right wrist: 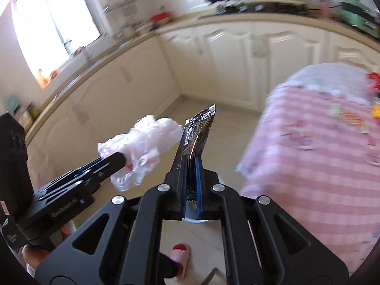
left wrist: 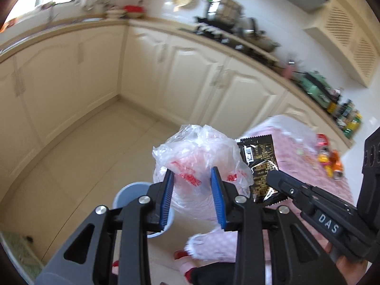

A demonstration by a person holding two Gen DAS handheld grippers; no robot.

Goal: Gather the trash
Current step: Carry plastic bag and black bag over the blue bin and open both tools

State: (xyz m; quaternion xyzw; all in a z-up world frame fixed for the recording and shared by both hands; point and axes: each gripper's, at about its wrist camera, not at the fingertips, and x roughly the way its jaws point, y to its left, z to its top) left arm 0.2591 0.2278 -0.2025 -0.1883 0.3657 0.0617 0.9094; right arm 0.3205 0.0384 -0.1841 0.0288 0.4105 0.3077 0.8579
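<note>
Left wrist view: the left tongs (left wrist: 193,187) are clamped on a crumpled clear plastic bag (left wrist: 199,156) with red print, its bulk bulging out between and above the blue pads (left wrist: 217,194). Below them a light blue bin (left wrist: 129,193) stands on the pale tiled floor (left wrist: 95,154). Just to the right, the right tongs (left wrist: 273,178) grip a black snack wrapper (left wrist: 260,163) with gold print and a barcode. Behind it is a tabletop (left wrist: 296,156) under a pink checked cloth. Cream cabinets (left wrist: 190,71) run round the room's corner.

Right wrist view: the right tongs (right wrist: 192,163) are closed on the black wrapper (right wrist: 197,133), which stands up edge-on between the pads. To the left, the left tongs (right wrist: 118,159) hold the plastic bag (right wrist: 142,147) in the air, close beside the wrapper. The pink-clothed tabletop (right wrist: 308,154) fills the right side; a bright window (right wrist: 52,28) is at upper left.
</note>
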